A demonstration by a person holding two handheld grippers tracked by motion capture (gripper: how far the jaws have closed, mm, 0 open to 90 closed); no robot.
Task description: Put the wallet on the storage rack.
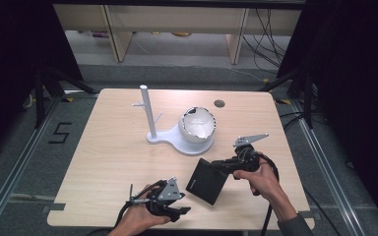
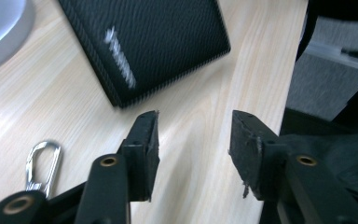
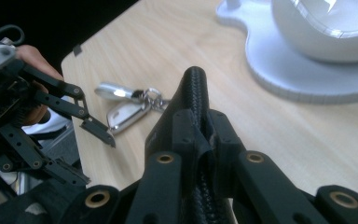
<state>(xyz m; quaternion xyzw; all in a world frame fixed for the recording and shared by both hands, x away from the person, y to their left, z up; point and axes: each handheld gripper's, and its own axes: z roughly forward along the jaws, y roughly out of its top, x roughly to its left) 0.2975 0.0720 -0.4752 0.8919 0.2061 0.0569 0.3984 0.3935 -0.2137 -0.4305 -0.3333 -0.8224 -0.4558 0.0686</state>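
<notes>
A black textured wallet [image 1: 204, 184] is tilted above the table's front, one edge clamped in my right gripper [image 1: 217, 165], which is shut on it. In the right gripper view the jaws [image 3: 198, 122] pinch the wallet's rounded edge [image 3: 194, 86]. My left gripper [image 1: 183, 204] rests low at the front edge, open and empty, just left of the wallet. Its jaws [image 2: 193, 133] stand apart with bare wood between them and the wallet [image 2: 149, 42] beyond. A silver key bunch [image 3: 126, 109] lies on the table beside the left gripper [image 3: 95, 156]; its carabiner [image 2: 44, 161] shows at the left jaw.
A white stand [image 1: 177, 140] with an upright pegged post [image 1: 147, 110] carries a white bowl [image 1: 198, 125] at the table's middle. A small round hole [image 1: 219, 103] sits near the far edge. The stand's base [image 3: 307, 70] lies close beyond the wallet.
</notes>
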